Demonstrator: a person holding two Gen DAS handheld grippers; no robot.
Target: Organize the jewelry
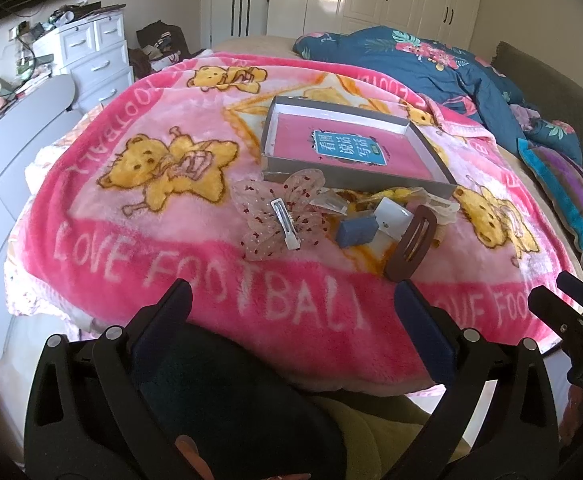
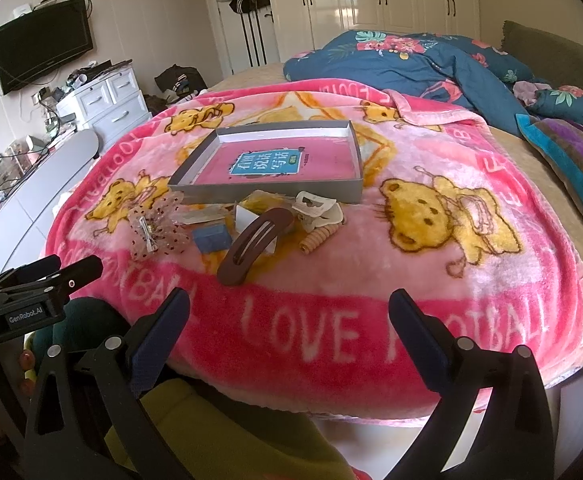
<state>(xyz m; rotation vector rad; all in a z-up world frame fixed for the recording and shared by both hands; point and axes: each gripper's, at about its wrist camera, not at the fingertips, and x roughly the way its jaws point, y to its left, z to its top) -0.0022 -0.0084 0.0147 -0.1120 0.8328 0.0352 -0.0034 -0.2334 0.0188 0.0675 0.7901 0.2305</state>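
Brown oval hair clip [image 2: 254, 243] lying lengthwise toward grey box [image 2: 275, 193], both claws [image 1: 293, 294] [image 2: 289, 300] spread wide, empty

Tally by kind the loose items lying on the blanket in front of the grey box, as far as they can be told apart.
Brown oval hair clip: 1
Sheer dotted bow clip: 1
Blue block: 1
Tan spiral hair tie: 1
Cream claw clip: 1
White cards or packets, partly hidden: at least 2
Total: at least 7; a yellow item behind them is unclear. The grey box holds no loose items.
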